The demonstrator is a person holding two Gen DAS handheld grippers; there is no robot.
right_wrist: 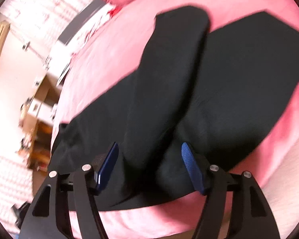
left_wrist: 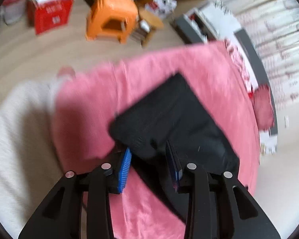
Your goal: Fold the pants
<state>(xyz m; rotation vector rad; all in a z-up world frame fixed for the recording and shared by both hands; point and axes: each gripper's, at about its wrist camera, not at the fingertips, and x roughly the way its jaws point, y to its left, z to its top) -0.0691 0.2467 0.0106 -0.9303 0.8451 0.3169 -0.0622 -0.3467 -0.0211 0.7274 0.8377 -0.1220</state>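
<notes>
Starting closest, at the left gripper (left_wrist: 147,147): holding its blue pads (left_wrist: 124,167) apart, tilted down over the bed. Straddling the near edge of the black pants (left_wrist: 169,115), with cloth lying between the pads but not visibly clamped; blurring too much to say whether one pad is brushing the fabric.

Turning to the right gripper (right_wrist: 149,144): spreading its pads (right_wrist: 191,167) wide, one on each side of a raised fold of the pants (right_wrist: 169,79), neither pad pressing on it. Pointing down at the cloth from just above.

Moving outward along the pants: lying flat on the pink blanket (left_wrist: 189,65), appearing as a dark, roughly rectangular slab in the left wrist view and as two long dark parts side by side, running away from the pads, in the right wrist view. Resting wholly on the blanket (right_wrist: 109,59), near the bed's middle.

Going further: spotting a white cover (left_wrist: 20,129) beside the blanket, a red pillow (left_wrist: 264,103) at the bed's far end, and a dark bed frame (left_wrist: 249,45) along that edge.

Reaching the floor beyond: seeing an orange stool (left_wrist: 111,16) and a red box (left_wrist: 51,16), both well apart from the bed, all smeared by blur.
</notes>
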